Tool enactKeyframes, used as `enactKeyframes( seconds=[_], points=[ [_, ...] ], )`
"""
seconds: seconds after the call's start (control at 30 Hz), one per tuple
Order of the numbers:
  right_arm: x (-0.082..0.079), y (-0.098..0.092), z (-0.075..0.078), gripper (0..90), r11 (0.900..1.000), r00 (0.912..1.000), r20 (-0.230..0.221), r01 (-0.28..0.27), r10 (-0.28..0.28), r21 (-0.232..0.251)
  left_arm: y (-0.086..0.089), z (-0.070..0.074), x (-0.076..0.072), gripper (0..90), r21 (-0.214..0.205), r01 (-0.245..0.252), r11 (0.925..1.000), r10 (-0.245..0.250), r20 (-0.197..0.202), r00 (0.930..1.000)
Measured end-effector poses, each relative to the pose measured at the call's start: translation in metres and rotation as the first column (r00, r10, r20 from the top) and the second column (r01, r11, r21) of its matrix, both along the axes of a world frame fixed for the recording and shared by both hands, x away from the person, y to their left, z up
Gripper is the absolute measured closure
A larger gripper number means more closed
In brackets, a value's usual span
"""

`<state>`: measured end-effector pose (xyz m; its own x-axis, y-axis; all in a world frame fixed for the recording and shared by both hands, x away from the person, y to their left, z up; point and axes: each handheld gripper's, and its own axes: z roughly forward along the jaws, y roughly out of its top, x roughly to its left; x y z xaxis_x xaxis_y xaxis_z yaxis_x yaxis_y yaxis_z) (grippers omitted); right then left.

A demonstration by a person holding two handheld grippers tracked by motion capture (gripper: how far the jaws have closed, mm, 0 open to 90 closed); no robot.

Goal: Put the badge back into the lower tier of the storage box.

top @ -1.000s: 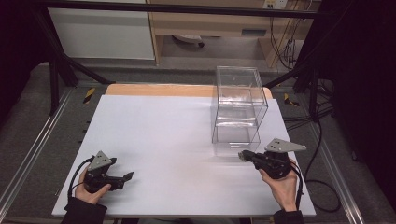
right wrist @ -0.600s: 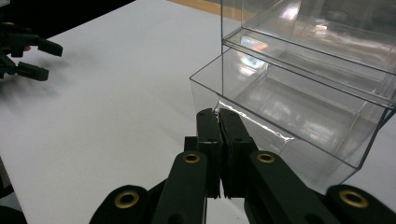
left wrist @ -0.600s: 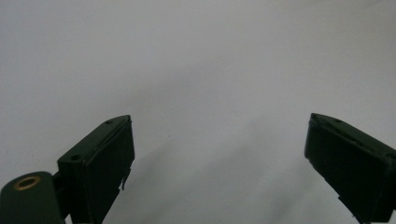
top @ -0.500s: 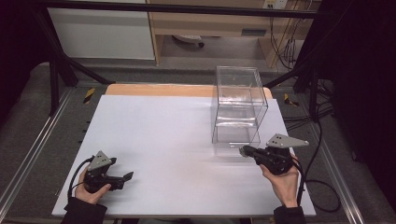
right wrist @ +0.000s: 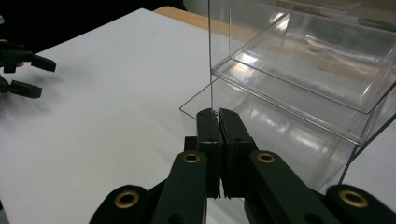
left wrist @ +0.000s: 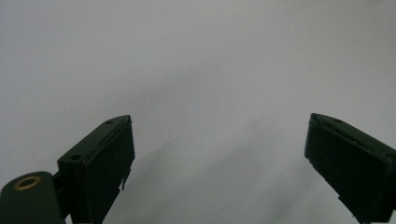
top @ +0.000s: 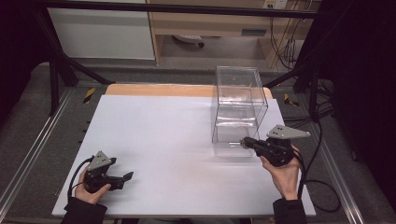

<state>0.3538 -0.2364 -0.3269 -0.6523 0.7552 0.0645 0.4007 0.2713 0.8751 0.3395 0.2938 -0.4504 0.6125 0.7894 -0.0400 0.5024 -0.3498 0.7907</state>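
Since a second ago the right gripper (top: 246, 143) has edged forward to the near right corner of the clear plastic box (top: 238, 105), while the left one has stayed put. At the near left of the white table (top: 159, 140), the left gripper (top: 125, 179) rests in the person's hand; the left gripper view shows its jaws spread wide over bare white surface. Right of centre stands the box. From above, the right gripper's tip meets the box's front edge; the right gripper view shows the jaws pressed together on that thin front wall, and the left gripper (right wrist: 35, 75) far off.
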Motion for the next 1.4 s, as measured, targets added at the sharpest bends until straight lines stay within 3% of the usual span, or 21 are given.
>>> enactKeyframes(
  seconds=[0.47, 1.4],
  points=[
    [0.015, 0.002, 0.008, 88.1, 0.9997, 0.9998, 0.002, 0.022, -0.022, -0.006, 0.000, 0.000, 0.000, 8.0, 0.001, -0.001, 1.0000, 0.001, 0.000, 1.0000],
    [0.050, 0.010, -0.007, 88.1, 0.9980, 0.9971, -0.052, 0.053, -0.055, -0.035, 0.000, 0.000, 0.000, 8.0, 0.002, -0.001, 1.0000, 0.001, 0.000, 1.0000]
  ],
)
